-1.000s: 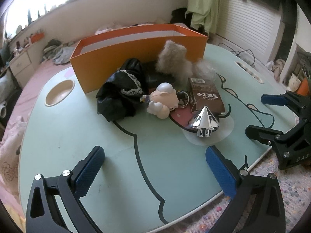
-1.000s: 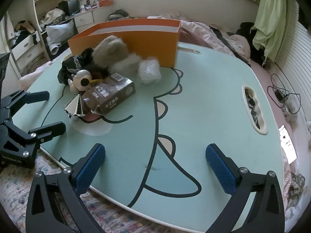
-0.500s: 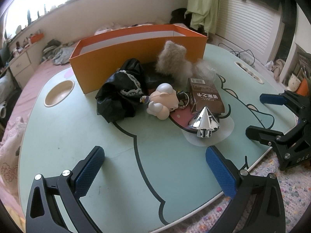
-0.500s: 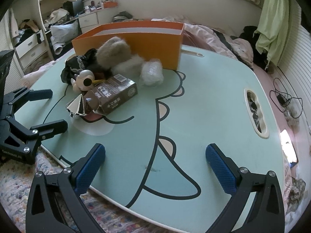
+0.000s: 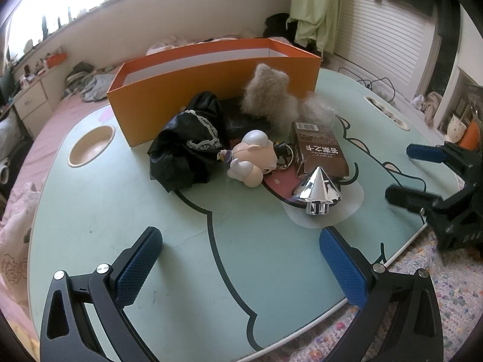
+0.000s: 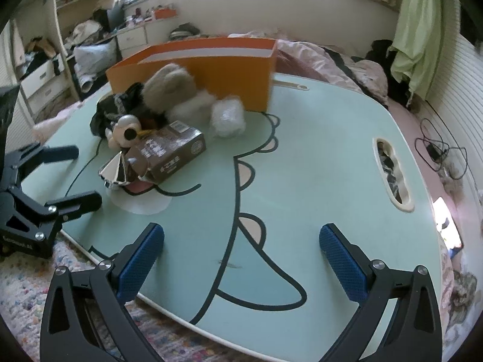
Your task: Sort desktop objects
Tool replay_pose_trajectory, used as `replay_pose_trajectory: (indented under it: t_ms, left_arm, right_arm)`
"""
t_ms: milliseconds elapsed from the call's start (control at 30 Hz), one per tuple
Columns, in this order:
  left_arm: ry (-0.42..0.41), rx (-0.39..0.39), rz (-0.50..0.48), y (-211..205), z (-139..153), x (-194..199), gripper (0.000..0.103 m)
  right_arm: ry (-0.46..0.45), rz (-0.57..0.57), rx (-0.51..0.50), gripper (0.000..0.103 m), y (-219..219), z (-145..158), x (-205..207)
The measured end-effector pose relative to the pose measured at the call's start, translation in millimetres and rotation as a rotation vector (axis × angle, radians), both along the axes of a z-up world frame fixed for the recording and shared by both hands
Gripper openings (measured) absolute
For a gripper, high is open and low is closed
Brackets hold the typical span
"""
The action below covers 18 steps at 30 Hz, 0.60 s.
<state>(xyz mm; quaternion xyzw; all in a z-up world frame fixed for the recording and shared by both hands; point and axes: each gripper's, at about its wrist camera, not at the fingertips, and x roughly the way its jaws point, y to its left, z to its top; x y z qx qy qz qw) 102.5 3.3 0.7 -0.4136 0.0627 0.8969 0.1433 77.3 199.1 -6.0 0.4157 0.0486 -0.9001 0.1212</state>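
- The things I have to sort sit in a heap on the mint-green table (image 5: 126,211), just in front of the orange box (image 5: 193,90), which stands open at the far side.
- Nearest to me in the heap is a silver cone (image 5: 317,191), point up, on a pale patch of the table print.
- Just behind it lies a brown carton (image 5: 320,154) on its side, touching or all but touching the cone.
- Left of the carton lies a small doll figure (image 5: 252,160) with a key ring at its right, and left of that a crumpled piece of black cloth with lace trim (image 5: 187,147).
- Behind them a grey furry toy (image 5: 265,96) leans against the box wall, with a whitish fluffy ball (image 6: 228,116) to its right; what the ball is made of I cannot quite tell.
- My left claw (image 5: 241,262) hangs over the near table edge, spread wide, with nothing between its blue pads.
- My right claw (image 6: 241,259) hangs over the near right part of the table, likewise spread wide and holding nothing, well apart from the heap.
- A round cup hollow (image 5: 90,146) sits in the table at the far left, and a patterned rug (image 5: 437,271) lies below the near edge.
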Motion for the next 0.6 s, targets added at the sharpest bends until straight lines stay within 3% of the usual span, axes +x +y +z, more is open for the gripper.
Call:
replay_pose_trajectory:
  t_ms: [333,467,600]
  left_arm:
    - [0.000,0.000,0.000,-0.2,-0.1,0.5,0.103]
    - [0.001,0.001,0.000,-0.3,-0.1,0.8,0.103]
    - [0.001,0.001,-0.001,-0.3,-0.2,1.0,0.103]
  right_arm:
    - [0.052,-0.006,-0.069,0.098,-8.1,22.0,-15.8]
    - [-0.005,-0.011,-0.133,0.098,-18.5,27.8,-41.3]
    - [-0.081,-0.008,-0.157,0.085,-35.4,22.6,-66.2]
